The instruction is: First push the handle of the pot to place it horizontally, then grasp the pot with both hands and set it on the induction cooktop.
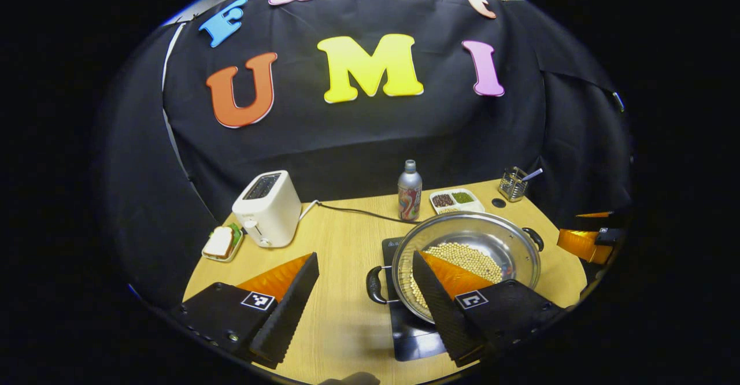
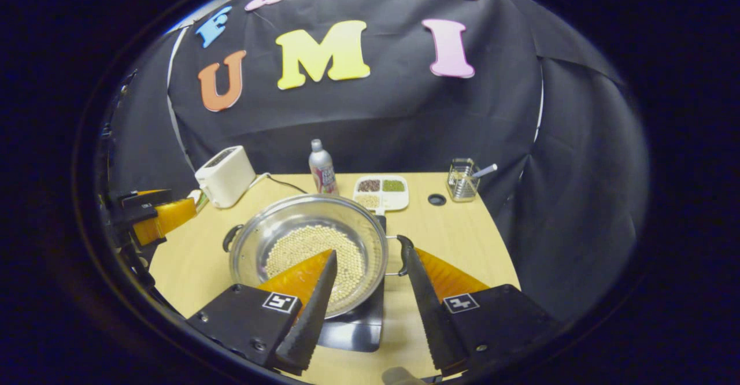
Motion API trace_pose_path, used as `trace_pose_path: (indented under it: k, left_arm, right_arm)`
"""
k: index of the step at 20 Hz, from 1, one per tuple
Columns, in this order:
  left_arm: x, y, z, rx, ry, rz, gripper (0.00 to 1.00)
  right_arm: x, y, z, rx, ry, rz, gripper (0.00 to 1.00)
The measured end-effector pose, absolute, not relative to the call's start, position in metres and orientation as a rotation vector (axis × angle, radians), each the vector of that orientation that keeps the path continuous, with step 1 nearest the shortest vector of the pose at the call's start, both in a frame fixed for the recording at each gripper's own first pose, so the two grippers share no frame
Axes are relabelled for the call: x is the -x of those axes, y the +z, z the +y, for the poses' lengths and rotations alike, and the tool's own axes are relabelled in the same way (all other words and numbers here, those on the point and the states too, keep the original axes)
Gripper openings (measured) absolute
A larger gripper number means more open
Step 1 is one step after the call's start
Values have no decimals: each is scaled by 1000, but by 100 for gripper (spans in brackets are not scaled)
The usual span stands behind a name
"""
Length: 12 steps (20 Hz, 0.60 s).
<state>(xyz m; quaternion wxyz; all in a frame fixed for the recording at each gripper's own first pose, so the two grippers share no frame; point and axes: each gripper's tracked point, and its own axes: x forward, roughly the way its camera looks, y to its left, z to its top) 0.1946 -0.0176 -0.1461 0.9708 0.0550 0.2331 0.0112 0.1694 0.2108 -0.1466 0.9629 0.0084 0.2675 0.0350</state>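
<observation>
- Pot (image 1: 468, 258) of beans set on cooktop (image 1: 413, 330), handles sideways
- Left gripper (image 1: 364, 292), right gripper (image 2: 367, 292) spread wide, gripping nothing
- Likely next: withdrawal only

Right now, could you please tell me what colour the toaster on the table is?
The toaster is cream white with a dark slot on top, clearest in the left gripper view.

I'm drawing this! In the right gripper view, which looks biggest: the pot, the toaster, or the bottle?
1. pot, but it's closest to the camera
2. toaster
3. bottle

The toaster and bottle stand farther back, so they look smaller.
</observation>
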Motion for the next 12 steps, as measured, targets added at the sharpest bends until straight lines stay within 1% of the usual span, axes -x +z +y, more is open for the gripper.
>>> trace_pose_path:
  k: [4, 6, 9, 12]
  left_arm:
    - [-150, -66, -1, -151, 9, 309, 97]
    - [-123, -31, 5, -145, 8, 233, 97]
    - [-85, 19, 6, -111, -9, 108, 96]
    - [-42, 44, 5, -42, -29, 50, 96]
  right_arm:
    - [-124, -56, 234, -34, 58, 370, 77]
    - [-95, -7, 244, -37, 55, 263, 79]
    - [-42, 58, 250, -68, 36, 109, 99]
    - [10, 91, 244, -50, 20, 8, 99]
